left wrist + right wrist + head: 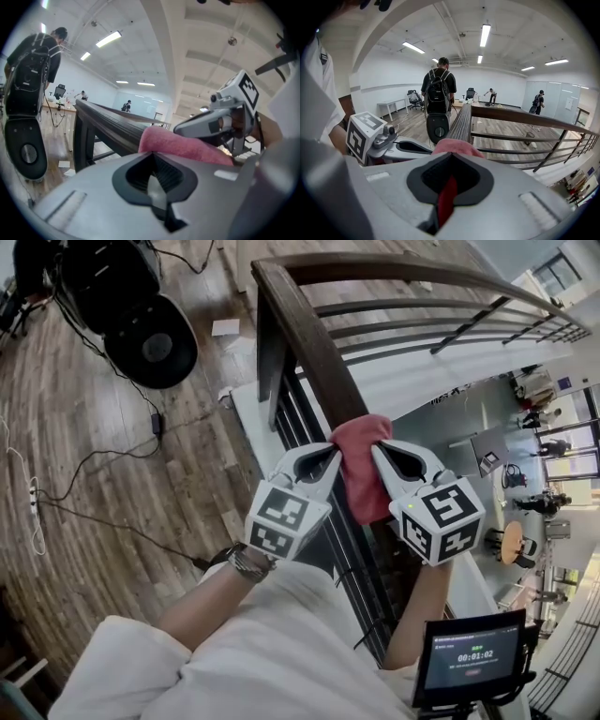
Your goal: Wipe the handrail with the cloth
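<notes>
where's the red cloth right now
Centre of the head view: red cloth draped over the dark wooden handrail, between the left hand-held gripper and the right hand-held gripper, which pinches it.

Timer 00:01:02 on the dark screen (472, 659) at the head view's lower right; other print illegible.

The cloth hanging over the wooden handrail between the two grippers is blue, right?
Not quite. The cloth is red, not blue, as the head view shows. It does hang over the wooden handrail between the left gripper and the right gripper.
</notes>
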`<control>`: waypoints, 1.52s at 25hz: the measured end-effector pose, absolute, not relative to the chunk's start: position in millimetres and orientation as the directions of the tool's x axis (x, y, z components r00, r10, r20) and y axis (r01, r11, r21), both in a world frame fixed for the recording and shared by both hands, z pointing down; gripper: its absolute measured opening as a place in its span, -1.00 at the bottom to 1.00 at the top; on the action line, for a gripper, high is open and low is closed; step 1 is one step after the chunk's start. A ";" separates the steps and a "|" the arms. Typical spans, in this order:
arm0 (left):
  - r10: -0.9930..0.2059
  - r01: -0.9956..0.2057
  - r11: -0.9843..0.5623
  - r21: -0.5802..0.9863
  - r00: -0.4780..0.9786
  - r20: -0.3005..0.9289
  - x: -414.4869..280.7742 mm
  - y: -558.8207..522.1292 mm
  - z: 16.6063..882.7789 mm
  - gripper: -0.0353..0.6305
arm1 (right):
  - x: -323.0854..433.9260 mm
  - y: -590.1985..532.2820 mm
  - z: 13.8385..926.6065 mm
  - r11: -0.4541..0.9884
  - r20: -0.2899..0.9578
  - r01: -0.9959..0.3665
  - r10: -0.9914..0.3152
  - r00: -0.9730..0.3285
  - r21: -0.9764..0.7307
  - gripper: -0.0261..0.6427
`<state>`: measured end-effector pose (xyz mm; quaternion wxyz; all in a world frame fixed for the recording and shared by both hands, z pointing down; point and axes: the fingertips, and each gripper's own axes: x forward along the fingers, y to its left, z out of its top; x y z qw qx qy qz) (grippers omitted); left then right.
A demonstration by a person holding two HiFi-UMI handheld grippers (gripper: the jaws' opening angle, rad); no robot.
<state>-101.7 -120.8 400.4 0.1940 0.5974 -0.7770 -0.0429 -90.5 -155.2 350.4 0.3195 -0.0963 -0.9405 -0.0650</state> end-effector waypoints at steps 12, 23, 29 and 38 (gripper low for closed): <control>-0.930 -0.881 0.353 0.315 -0.295 0.217 -121.0 -115.8 399.5 -0.88 | -101.3 -152.6 353.5 0.971 0.611 0.230 0.144 -0.779 0.064 -0.91; -0.928 -0.876 0.361 0.319 -0.302 0.221 -133.3 -118.8 408.4 -0.88 | -116.1 -156.0 361.8 0.972 0.612 0.227 0.147 -0.777 0.054 -0.91; -0.928 -0.875 0.360 0.324 -0.301 0.217 -137.4 -120.0 404.2 -0.88 | -119.8 -156.9 357.3 0.973 0.611 0.227 0.152 -0.777 0.046 -0.91; -0.924 -0.873 0.368 0.318 -0.307 0.227 -145.1 -119.8 403.0 -0.88 | -128.7 -156.1 354.3 0.972 0.611 0.231 0.158 -0.776 0.042 -0.91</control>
